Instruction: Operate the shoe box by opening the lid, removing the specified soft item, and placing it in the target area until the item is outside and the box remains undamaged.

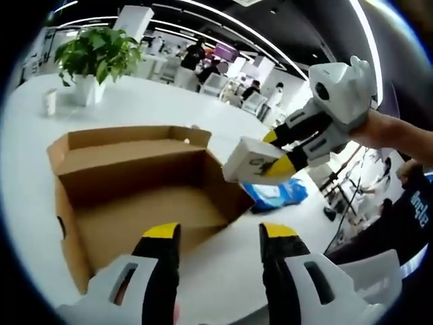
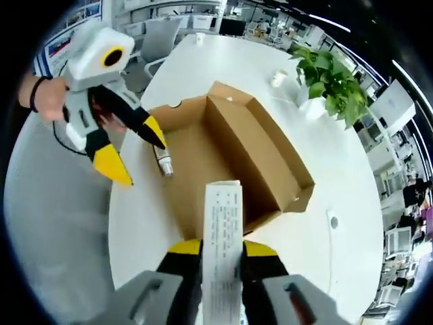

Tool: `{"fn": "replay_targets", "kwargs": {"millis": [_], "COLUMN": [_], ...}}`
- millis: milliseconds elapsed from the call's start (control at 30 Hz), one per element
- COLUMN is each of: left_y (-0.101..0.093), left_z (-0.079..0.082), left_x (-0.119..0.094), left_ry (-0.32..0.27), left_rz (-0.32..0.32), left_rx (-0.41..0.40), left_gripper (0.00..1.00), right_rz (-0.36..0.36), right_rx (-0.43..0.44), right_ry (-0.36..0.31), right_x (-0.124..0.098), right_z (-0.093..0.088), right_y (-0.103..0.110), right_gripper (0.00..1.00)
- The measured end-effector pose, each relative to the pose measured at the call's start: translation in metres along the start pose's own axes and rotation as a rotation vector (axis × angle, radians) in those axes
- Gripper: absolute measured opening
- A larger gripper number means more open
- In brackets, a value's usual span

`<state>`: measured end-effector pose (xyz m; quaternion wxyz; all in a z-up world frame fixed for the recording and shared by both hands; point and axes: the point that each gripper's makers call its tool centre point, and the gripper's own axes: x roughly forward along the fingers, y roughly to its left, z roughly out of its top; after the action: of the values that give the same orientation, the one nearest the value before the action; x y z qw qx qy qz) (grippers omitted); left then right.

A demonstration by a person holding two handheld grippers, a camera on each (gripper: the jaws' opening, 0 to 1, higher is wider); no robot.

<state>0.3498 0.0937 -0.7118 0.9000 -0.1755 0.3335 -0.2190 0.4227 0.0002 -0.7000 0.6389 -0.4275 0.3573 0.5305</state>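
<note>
The brown cardboard shoe box [image 1: 135,220] [image 2: 270,162] stands open on the white table, its lid [image 1: 128,139] folded back, and I see nothing lying inside it. My right gripper [image 1: 274,154] [image 2: 220,249] is shut on a white soft pack [image 1: 249,161] [image 2: 223,230] with dark print. It holds the pack in the air, above the box's right end. My left gripper [image 1: 220,233] [image 2: 135,154] is open with nothing between its jaws, near the box's front edge.
A blue and white packet [image 1: 281,195] lies on the table [image 1: 223,271] beside the box. A potted plant [image 1: 95,57] [image 2: 331,78] and a small white cup [image 1: 49,101] [image 2: 277,78] stand beyond the box. People and chairs fill the far background.
</note>
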Motion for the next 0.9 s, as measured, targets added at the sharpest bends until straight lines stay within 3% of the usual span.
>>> {"fn": "replay_targets", "kwargs": {"millis": [433,900], "left_y": [-0.009,-0.011], "left_z": [-0.004,-0.015], "left_x": [0.003,0.005], "left_ry": [0.021,0.063], "left_rz": [-0.020,-0.021], "left_rx": [0.046,0.088], "left_gripper": [0.51,0.50], "right_rz": [-0.021,-0.012], "right_rx": [0.128,0.190], "right_ry": [0.044,0.034], "right_x": [-0.018,-0.024], "right_z": [-0.079,-0.127], "right_y": [0.015,0.039], "right_gripper": [0.17,0.17]}}
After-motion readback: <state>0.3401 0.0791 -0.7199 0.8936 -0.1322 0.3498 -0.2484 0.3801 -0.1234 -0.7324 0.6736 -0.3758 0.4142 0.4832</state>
